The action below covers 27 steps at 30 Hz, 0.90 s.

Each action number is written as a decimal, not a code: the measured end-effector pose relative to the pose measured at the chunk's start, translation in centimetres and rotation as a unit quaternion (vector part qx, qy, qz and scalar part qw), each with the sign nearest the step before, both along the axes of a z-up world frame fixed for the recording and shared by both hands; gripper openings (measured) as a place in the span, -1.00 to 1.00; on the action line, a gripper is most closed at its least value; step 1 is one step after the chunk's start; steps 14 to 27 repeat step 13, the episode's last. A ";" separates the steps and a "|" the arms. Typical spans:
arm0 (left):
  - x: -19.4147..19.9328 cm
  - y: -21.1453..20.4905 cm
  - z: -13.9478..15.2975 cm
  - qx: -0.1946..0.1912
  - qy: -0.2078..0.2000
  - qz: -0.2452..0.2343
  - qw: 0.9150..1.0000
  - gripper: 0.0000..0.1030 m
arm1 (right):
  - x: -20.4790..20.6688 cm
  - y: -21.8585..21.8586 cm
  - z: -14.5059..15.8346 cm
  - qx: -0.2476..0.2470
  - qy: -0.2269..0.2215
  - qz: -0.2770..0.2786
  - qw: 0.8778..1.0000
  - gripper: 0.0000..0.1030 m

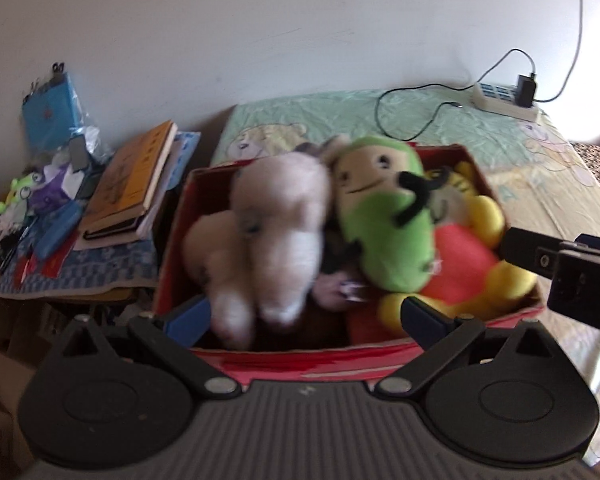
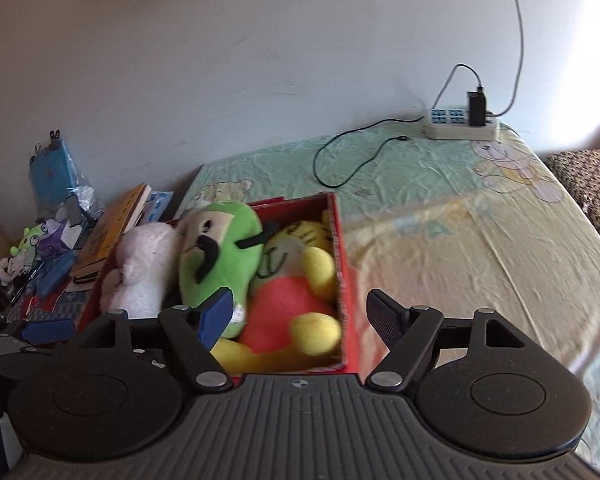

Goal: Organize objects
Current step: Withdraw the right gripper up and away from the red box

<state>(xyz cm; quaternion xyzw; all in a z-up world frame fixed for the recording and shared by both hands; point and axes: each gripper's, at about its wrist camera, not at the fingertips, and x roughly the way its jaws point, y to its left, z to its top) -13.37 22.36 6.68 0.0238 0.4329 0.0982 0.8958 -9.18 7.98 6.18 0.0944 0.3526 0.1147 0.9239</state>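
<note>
Plush toys fill the red box [image 2: 342, 248] on the bed (soft, light, squashy), so the pale plush [image 1: 276, 236] looks best pinched at a limb, while left gripper [image 1: 306, 316] and right gripper [image 2: 300, 316] both gape wide, holding nothing.

A red box [image 2: 342, 248] is sitting on the bed sheet [image 2: 460, 216], holding a white plush [image 2: 144, 268], a green plush [image 2: 220, 256] and a yellow plush [image 2: 300, 304]. The right gripper [image 2: 300, 314] is hovering wide open over the box's near corner, holding nothing.
</note>
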 end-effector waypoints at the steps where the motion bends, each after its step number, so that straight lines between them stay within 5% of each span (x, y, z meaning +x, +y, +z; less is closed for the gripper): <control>1: 0.1 0.5 -0.1 -0.001 0.001 0.002 1.000 0.95 | 0.2 0.5 0.0 -0.001 -0.001 0.003 1.000 0.50; 8: 1.0 2.7 -0.5 -0.029 0.005 -0.017 0.999 0.95 | 0.9 2.5 -0.3 -0.004 0.002 0.005 1.000 0.52; 27: 1.2 2.9 -0.3 -0.027 -0.011 -0.021 0.999 0.94 | 1.3 2.9 -0.2 -0.009 -0.002 -0.008 1.000 0.52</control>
